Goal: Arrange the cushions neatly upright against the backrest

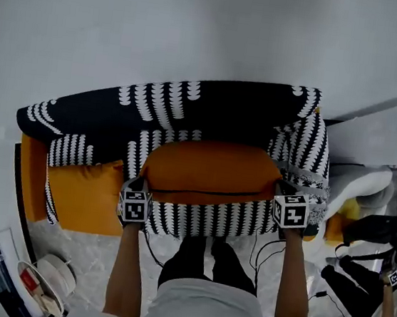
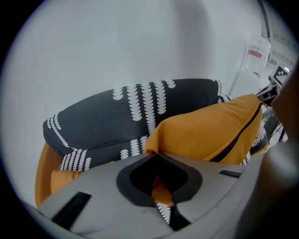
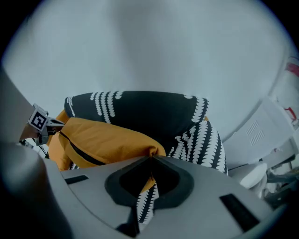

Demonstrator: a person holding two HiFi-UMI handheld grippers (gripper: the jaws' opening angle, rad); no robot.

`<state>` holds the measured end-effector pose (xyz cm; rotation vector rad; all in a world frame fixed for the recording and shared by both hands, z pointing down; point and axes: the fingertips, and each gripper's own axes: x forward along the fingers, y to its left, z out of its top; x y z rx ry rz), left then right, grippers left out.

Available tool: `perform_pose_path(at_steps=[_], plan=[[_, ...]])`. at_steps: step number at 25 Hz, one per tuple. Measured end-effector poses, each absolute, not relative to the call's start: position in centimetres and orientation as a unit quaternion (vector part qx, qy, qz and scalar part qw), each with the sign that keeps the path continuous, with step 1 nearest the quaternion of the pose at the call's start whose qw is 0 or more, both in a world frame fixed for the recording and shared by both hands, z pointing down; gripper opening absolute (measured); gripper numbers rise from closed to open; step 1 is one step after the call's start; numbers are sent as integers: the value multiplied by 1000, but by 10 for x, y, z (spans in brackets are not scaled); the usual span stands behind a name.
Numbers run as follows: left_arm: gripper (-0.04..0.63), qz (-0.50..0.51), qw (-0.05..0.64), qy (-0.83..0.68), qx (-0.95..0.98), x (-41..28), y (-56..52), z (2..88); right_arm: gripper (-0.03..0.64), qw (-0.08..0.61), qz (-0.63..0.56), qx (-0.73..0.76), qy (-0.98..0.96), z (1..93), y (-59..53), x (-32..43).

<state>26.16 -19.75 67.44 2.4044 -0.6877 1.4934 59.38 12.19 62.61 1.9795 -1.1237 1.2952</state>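
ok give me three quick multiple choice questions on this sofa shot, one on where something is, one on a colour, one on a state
1. Where is the orange cushion?
A. on the floor
B. in front of the sofa backrest
C. on a shelf

2. What colour is the sofa backrest's cover?
A. black with a white pattern
B. plain red
C. green

3. How do the left hand-held gripper and the right hand-held gripper stand?
A. both open and empty
B. both shut on the orange cushion's corners
C. only the left one grips

Answers:
1 B, the head view shows it lying across the backrest's front.
2 A, white marks run down black fabric.
3 B, each gripper view shows orange fabric pinched between closed jaws.
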Motion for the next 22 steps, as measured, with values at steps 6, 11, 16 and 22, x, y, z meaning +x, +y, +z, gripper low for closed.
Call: perform_pose_path(at_steps=[6, 11, 16, 22], plan=[[26, 506, 127, -207, 828, 296, -228, 670, 11, 241, 478, 744, -400, 622, 92, 629], [26, 501, 124, -202, 832, 315, -257, 668, 11, 237, 474, 756, -383, 617, 61, 650], [26, 500, 116, -197, 835, 334, -280, 673, 11, 225, 471, 763, -380, 621, 39, 670], [28, 498, 105, -207, 836, 359, -311, 676, 11, 233, 452, 772, -381, 619, 10, 697]])
